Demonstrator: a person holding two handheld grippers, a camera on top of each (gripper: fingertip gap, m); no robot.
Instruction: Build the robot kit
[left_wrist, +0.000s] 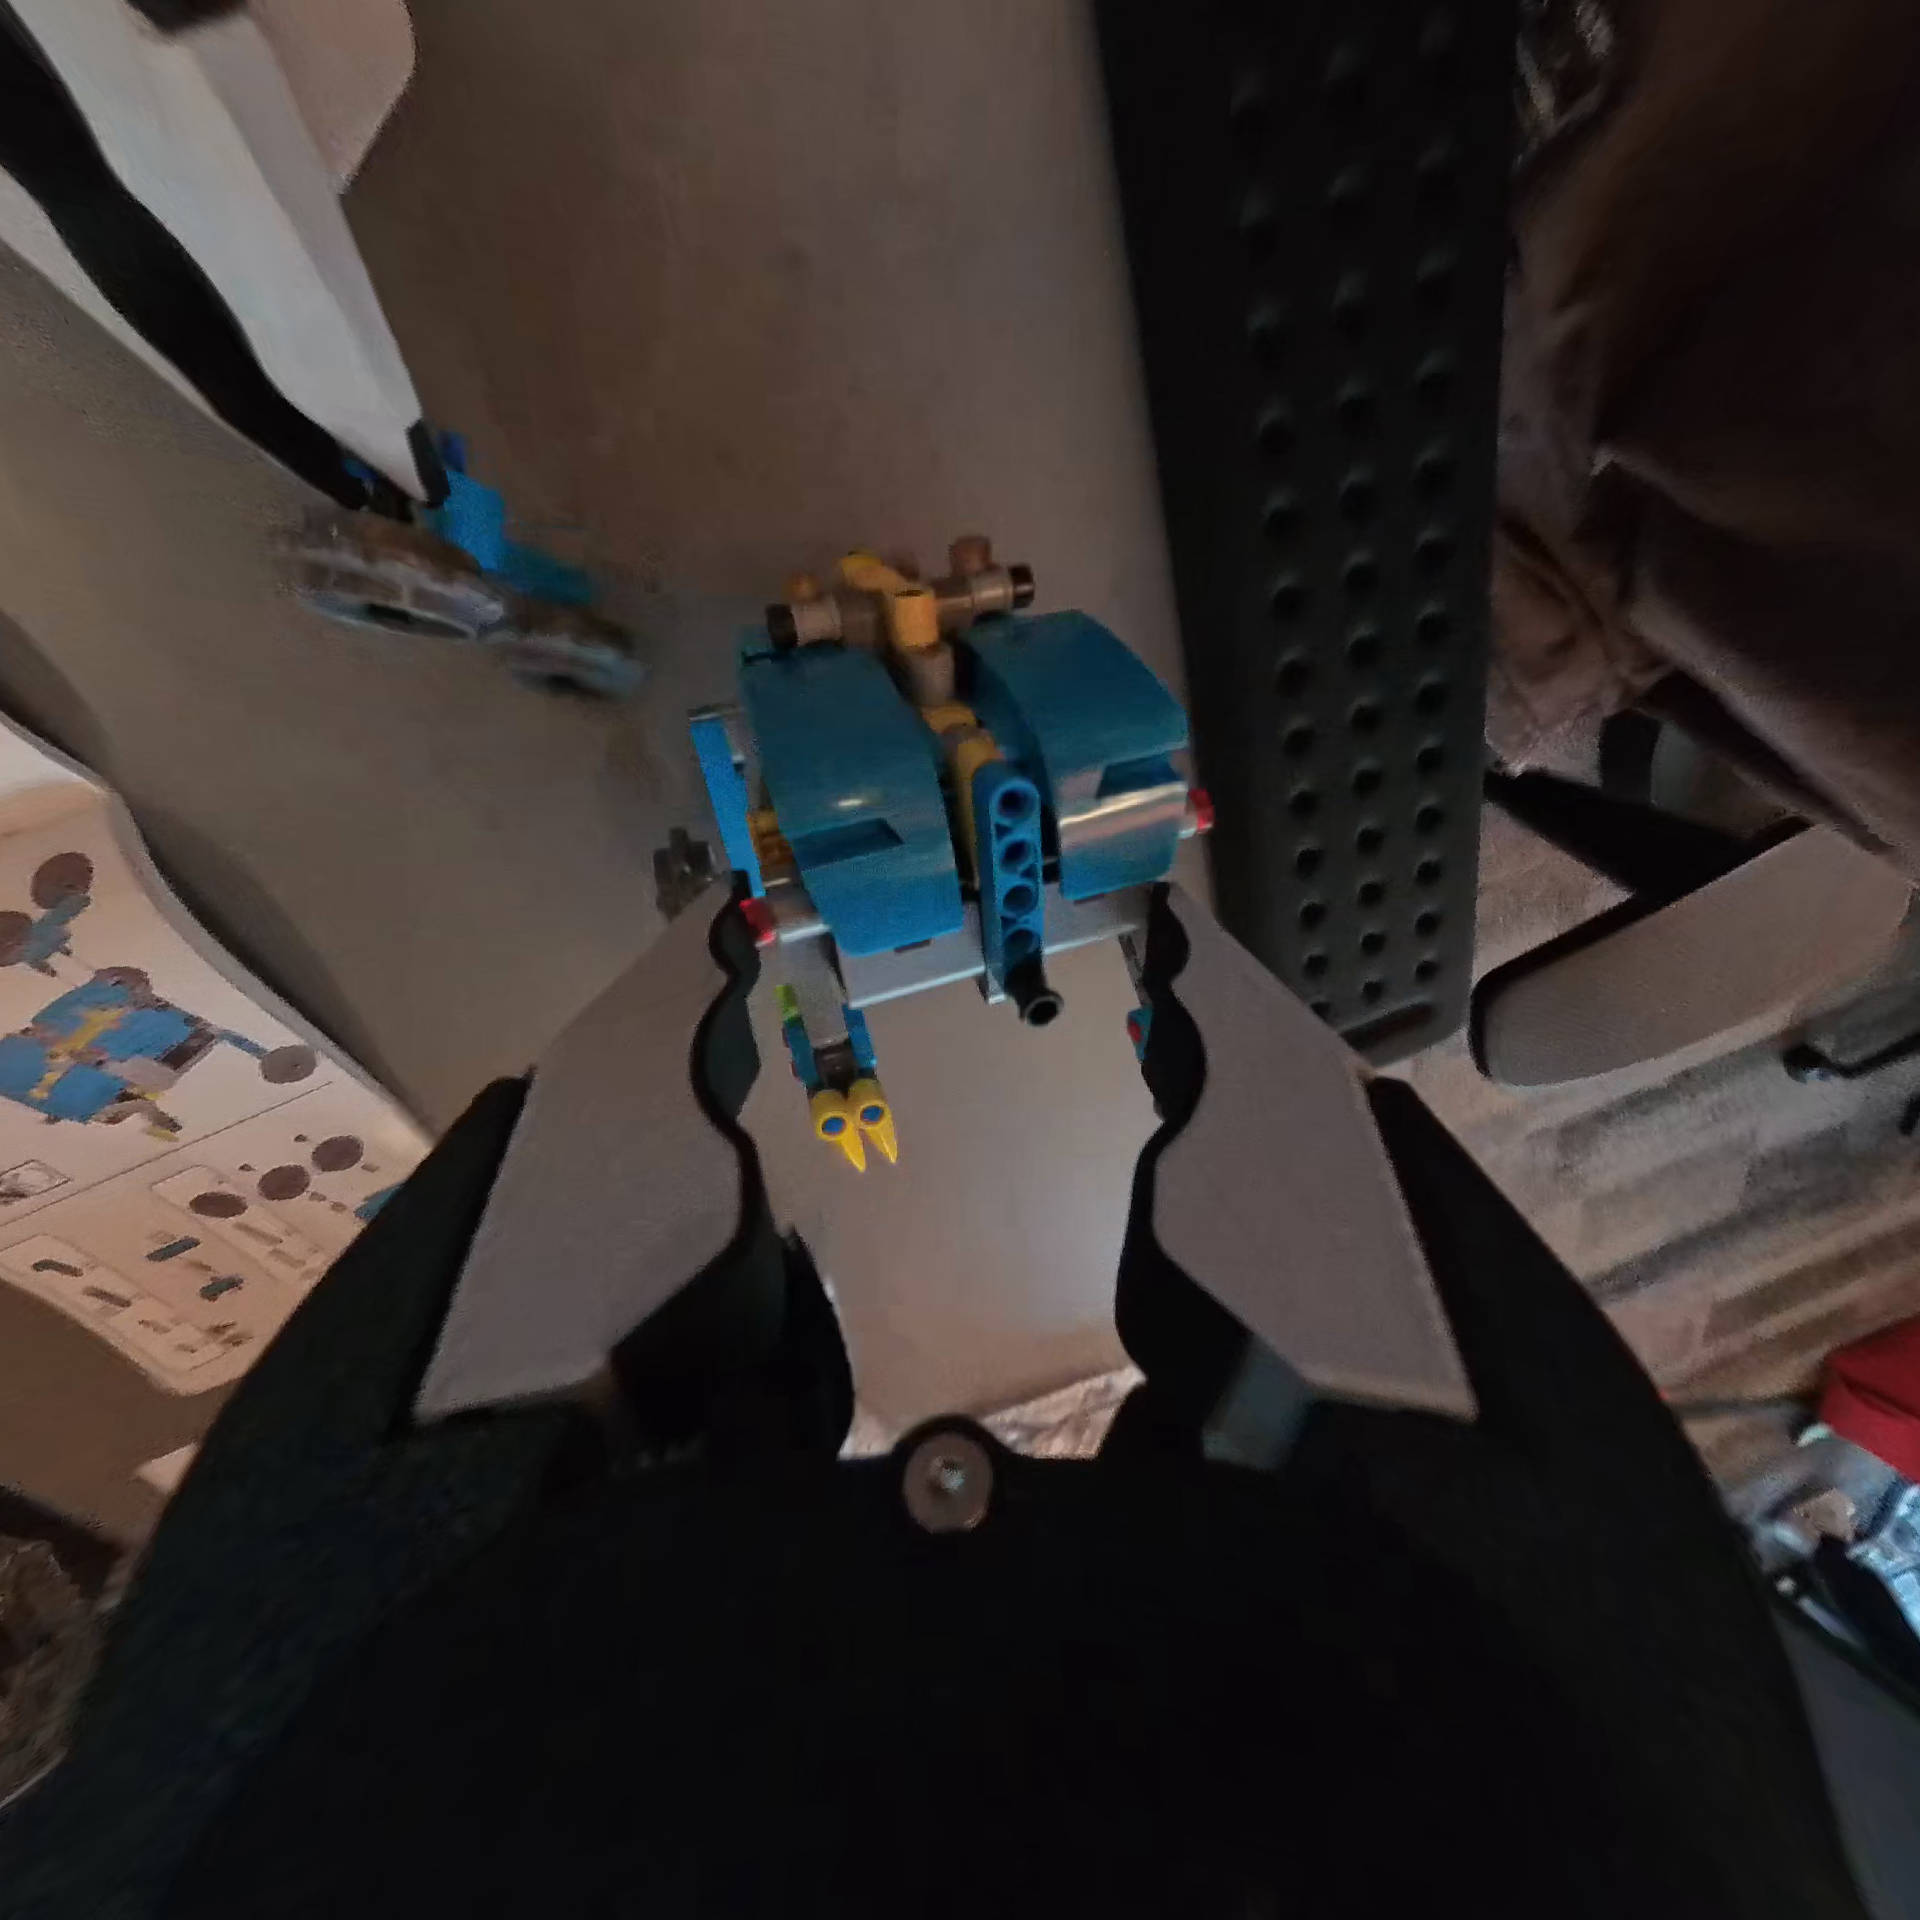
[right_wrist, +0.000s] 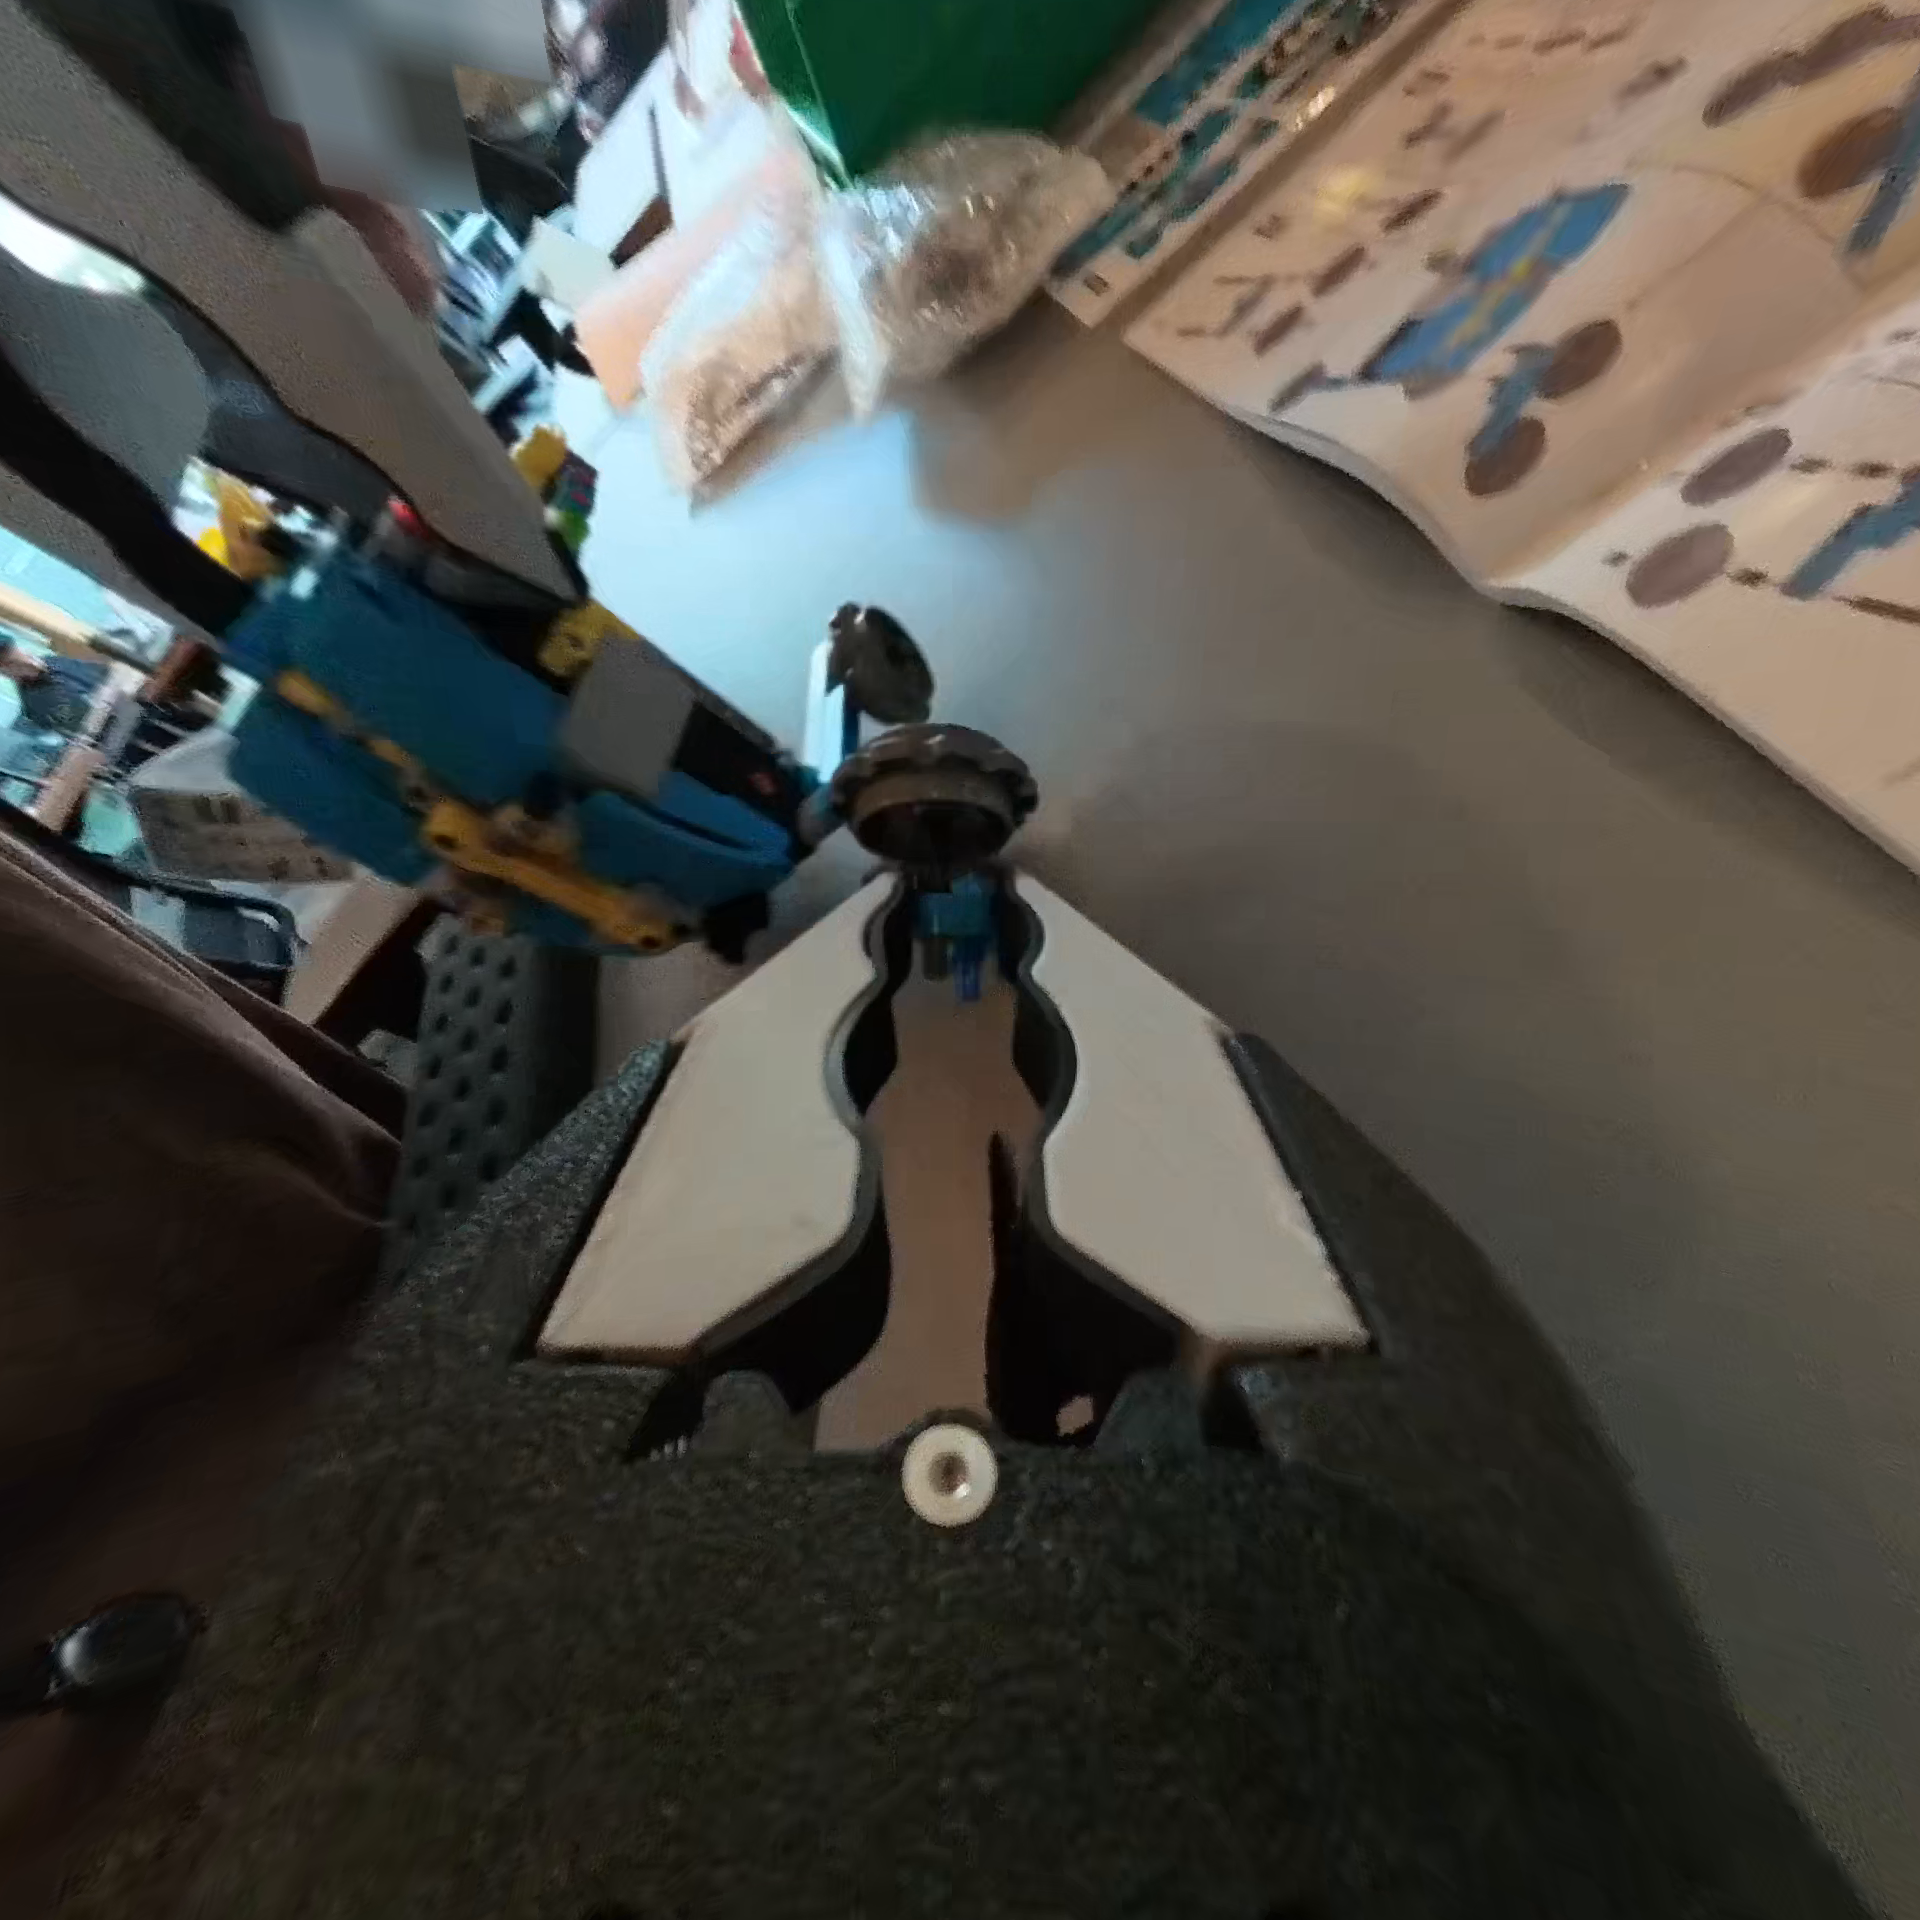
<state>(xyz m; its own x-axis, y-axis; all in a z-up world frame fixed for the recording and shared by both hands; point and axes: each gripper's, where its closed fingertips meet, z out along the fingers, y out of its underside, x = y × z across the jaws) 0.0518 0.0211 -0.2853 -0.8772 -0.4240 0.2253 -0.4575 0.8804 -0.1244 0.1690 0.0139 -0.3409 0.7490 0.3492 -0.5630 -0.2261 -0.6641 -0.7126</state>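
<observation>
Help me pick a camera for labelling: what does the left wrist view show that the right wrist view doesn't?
Left only: the model's top, with yellow connectors, a blue holed beam and two yellow spikes.
Right only: a green box, clear bags, and the right gripper shut on a blue piece below a black wheel.
Both: the blue model, left gripper, booklet, grey tabletop.

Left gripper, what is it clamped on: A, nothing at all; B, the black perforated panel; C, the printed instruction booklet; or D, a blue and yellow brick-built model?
D: in the left wrist view the left gripper has its fingertips pressed against both sides of the blue and yellow brick-built model, held off the table.
</observation>
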